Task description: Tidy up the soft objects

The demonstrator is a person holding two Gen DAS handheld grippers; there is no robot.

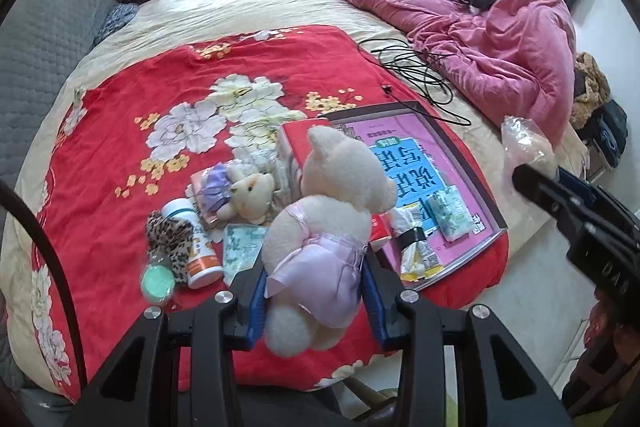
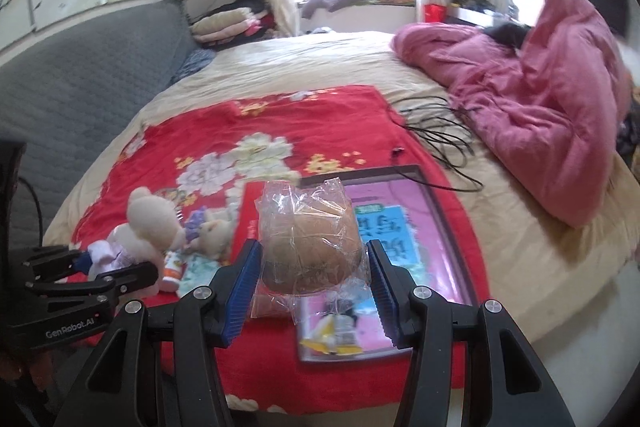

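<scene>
Left hand-held gripper (image 1: 316, 301), at bottom centre of its own view, closed on the large cream teddy bear (image 1: 332, 223) around its lilac skirt, lifted clear of the red floral blanket (image 1: 120, 147). Right hand-held gripper (image 2: 312, 287), bottom centre of the right wrist view, jaws fairly wide, cradling a brown soft lump in a clear plastic bag (image 2: 310, 247); hard to tell whether pads press the lump itself or only loose film. Just beyond, lower middle: small bear (image 1: 250, 197), leopard-print plush (image 1: 170, 239), white bottle (image 1: 196, 247), green tissue pack (image 1: 240, 247). Right of those, pink flat box (image 1: 436, 183) with snack packets on it. Further, upper right: black cable (image 1: 420, 67), then pink duvet (image 1: 500, 39). Top of frame: folded clothes under the window.

Likely trouble: slippery film sliding through the right jaws, dropping the bag onto the box; bear pivoting on a skirt-only hold, head-heavy; two loaded grippers near each other, risk of bumping over the clutter.
</scene>
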